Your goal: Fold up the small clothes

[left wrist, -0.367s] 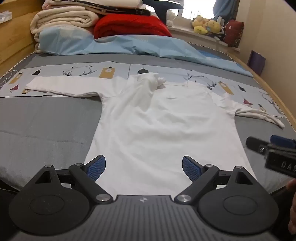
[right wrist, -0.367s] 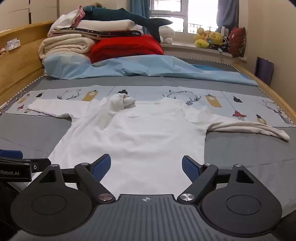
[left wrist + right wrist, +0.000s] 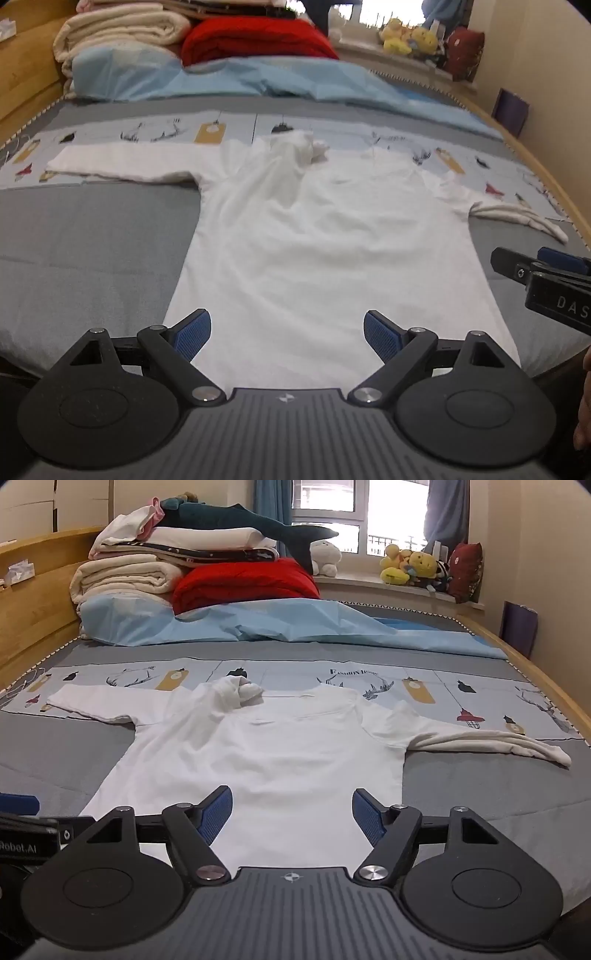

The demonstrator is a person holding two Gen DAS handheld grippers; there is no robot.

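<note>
A white long-sleeved shirt (image 3: 325,240) lies flat on the grey bed, sleeves spread to both sides, with a bunched lump of cloth near the collar (image 3: 299,147). It also shows in the right wrist view (image 3: 280,749). My left gripper (image 3: 287,334) is open and empty just above the shirt's near hem. My right gripper (image 3: 291,814) is open and empty over the hem too. The right gripper shows at the right edge of the left wrist view (image 3: 546,273). The left gripper shows at the left edge of the right wrist view (image 3: 29,827).
A light blue sheet (image 3: 277,624), a red quilt (image 3: 243,585) and folded blankets (image 3: 122,578) are stacked at the head of the bed. A wooden bed frame (image 3: 33,602) runs along the left. Plush toys (image 3: 410,566) sit on the windowsill.
Both grippers have moved slightly forward and lower over the shirt's hem. The right gripper's jaws have narrowed a little. The shirt has not moved.
</note>
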